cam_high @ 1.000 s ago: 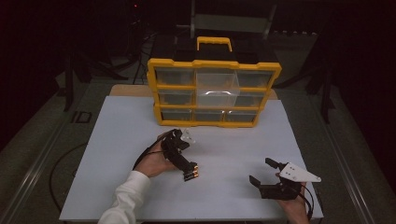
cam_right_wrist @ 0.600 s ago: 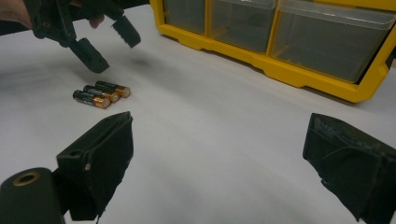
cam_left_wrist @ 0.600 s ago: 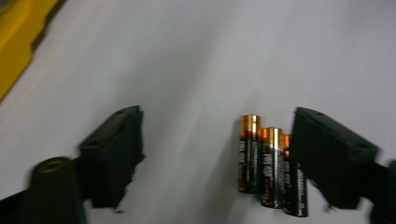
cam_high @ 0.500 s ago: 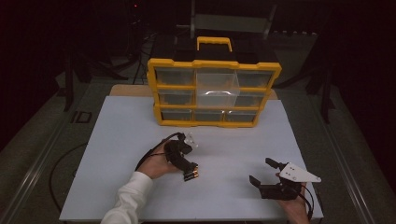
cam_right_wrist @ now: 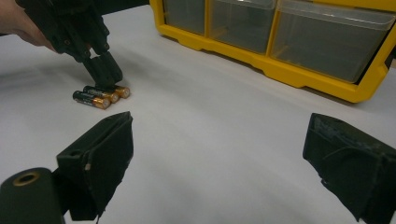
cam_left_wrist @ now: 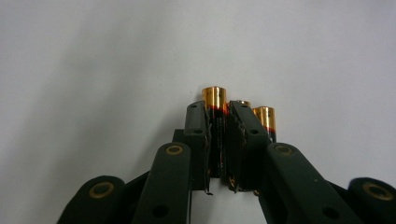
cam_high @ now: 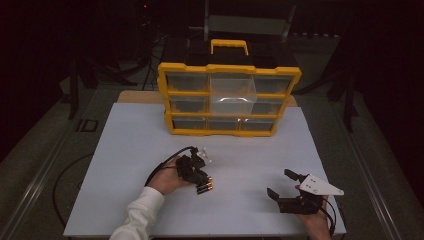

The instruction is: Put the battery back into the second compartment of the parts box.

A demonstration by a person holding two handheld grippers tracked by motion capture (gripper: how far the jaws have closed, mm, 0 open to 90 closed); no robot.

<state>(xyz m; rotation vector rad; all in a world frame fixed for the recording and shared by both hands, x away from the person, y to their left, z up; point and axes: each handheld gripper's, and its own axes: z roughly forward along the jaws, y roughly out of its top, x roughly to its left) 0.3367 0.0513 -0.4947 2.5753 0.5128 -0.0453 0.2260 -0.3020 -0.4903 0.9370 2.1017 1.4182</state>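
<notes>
Clamping one battery [cam_left_wrist: 215, 121] in left hand-held gripper [cam_left_wrist: 218, 140], two batteries [cam_right_wrist: 93, 96] loose alongside

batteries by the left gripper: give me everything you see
Three batteries, black bodies with copper-gold ends, lie side by side on the white table, ahead of the yellow drawer box. The left gripper has just been closing and its jaws now pinch one battery lengthwise; the others lie outside the jaws, one partly hidden. Labels too small to read.
</notes>
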